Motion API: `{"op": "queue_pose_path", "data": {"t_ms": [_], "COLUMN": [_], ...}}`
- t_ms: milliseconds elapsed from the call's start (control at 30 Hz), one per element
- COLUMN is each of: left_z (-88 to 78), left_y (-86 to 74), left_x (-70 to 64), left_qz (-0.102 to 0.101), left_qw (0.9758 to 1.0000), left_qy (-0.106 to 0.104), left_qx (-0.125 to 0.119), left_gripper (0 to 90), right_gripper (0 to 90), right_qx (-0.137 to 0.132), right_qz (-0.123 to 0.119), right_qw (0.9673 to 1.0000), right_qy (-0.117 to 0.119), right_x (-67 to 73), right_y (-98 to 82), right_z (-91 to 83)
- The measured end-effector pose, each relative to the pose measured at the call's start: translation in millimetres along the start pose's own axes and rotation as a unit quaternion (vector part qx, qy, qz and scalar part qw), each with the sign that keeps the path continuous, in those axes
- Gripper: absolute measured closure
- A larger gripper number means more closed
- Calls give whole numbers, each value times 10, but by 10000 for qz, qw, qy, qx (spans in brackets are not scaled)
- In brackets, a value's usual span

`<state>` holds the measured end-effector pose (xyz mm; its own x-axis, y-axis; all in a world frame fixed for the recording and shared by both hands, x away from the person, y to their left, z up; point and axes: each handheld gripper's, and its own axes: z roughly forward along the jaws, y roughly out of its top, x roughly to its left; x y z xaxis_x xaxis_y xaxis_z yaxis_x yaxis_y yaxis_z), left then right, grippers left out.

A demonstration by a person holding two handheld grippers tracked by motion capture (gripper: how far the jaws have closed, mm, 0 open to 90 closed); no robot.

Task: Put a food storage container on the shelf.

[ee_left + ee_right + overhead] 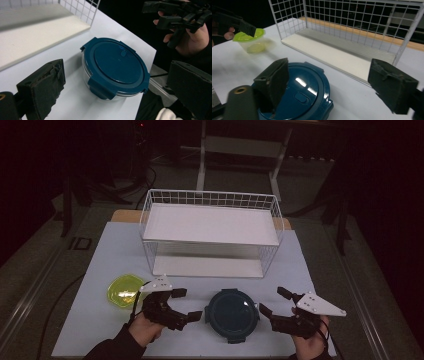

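Step in hand: both grippers come to the round container (233, 315) from its two sides; I judge the aim is to lift it with two grippers, perhaps toward the wire rack (210, 232).
Container: glass body with a dark blue clip lid, closed; it stands on the white table (100, 265) at the near edge, in front of the rack and between the two grippers.
Left gripper (182, 305): jaws wide apart, nothing between them; it is just beside the left side of the container and does not touch it.
Right gripper (272, 302): jaws also wide apart and empty; in the right gripper view one pad (274, 82) is over the lid, the other (393, 86) is off to the side.
Green container (124, 291): small tub with a lime lid, standing on the table to the left, behind the left gripper, free.
Good grip: I would take the container at the lid rim, on opposite sides, away from the clip tabs, so the pads sit flat.
Balance: close both grippers at the same moment and lift level, because glass is heavy and smooth.
Risk: the container is near the table edge; a push from one side alone could slide it off.
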<state>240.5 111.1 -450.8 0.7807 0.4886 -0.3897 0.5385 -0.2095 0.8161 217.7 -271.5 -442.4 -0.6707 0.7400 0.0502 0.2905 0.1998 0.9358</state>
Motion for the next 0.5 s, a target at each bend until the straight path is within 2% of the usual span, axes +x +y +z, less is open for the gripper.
{"op": "queue_pose_path", "data": {"t_ms": [67,100,167,200,300,400,467,500], "left_z": [73,112,186,237,340,444,499,527], "left_y": [17,19,14,5,-29,-92,-135,-157], "left_x": [24,45,103,151,252,358,400,416], "left_qz": [23,-32,-213,-374,-693,-1146,-1473,-1558], "left_qw": [9998,9997,9992,9985,9961,9905,9855,9835], "left_qy": [-47,-65,-141,-144,-156,-329,-383,-456], "left_qx": [166,230,308,362,526,685,756,793], "left_gripper": [13,13,14,14,32,58,118,144], "right_gripper": [143,140,134,127,121,107,103,104], "right_qx": [37,32,37,48,72,96,141,162], "right_qz": [133,195,203,208,239,346,343,312], "right_qw": [9999,9997,9998,9998,9997,9993,9993,9994], "right_qy": [63,121,43,24,-41,70,85,69], "right_x": [0,0,3,2,10,10,23,33], "right_y": [15,22,28,29,20,-4,-16,-20], "right_z": [-7,-12,-14,-11,9,38,52,57]}}
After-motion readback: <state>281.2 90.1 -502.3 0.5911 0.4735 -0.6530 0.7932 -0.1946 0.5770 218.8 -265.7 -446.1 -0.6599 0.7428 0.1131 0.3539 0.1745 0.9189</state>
